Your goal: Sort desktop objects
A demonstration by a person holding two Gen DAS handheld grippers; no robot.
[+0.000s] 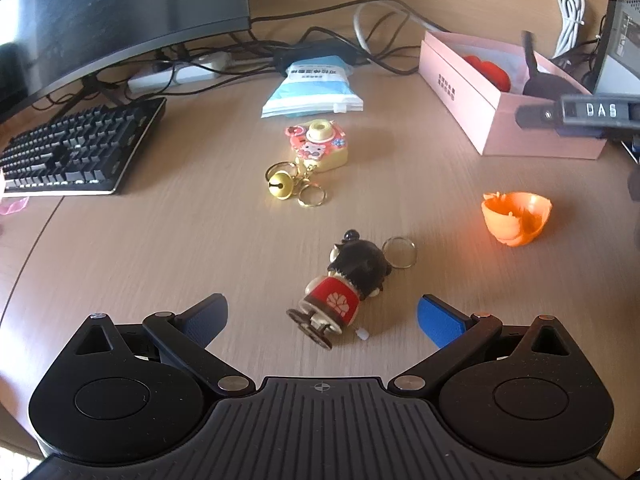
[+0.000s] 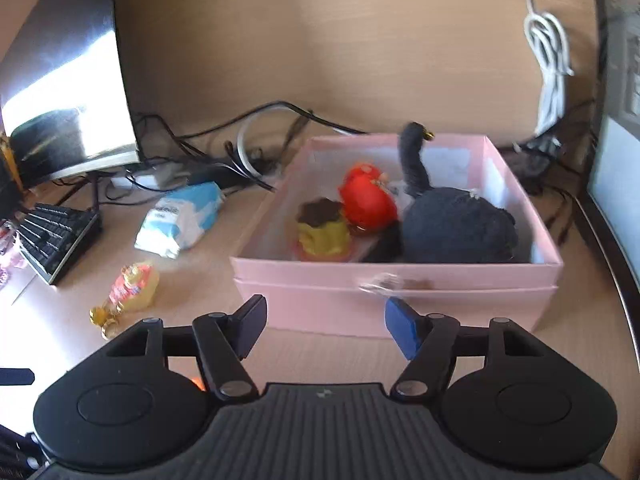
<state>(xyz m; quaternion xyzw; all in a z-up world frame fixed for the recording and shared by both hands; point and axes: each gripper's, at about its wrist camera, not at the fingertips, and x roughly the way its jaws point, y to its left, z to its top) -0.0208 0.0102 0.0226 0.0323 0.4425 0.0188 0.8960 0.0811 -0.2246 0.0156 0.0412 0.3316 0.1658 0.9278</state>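
Observation:
My left gripper [image 1: 322,314] is open low over the desk, its blue pads either side of a doll keychain [image 1: 342,288] with black hair and a red top, lying flat. Beyond lie a yellow toy camera keychain with a bell [image 1: 316,150] and an orange half shell [image 1: 516,218]. My right gripper [image 2: 326,330] is open and empty in front of the pink box [image 2: 400,284]. The box holds a black plush toy [image 2: 456,224], a red toy [image 2: 366,198] and a yellow and brown toy [image 2: 322,228]. A small blurred thing shows at its front rim.
A blue tissue pack [image 1: 314,88] lies behind the camera toy. A black keyboard [image 1: 76,148] and a monitor [image 1: 100,12] stand at the left. Tangled cables [image 1: 340,46] run along the back wall. A computer case [image 2: 616,120] stands to the right of the box.

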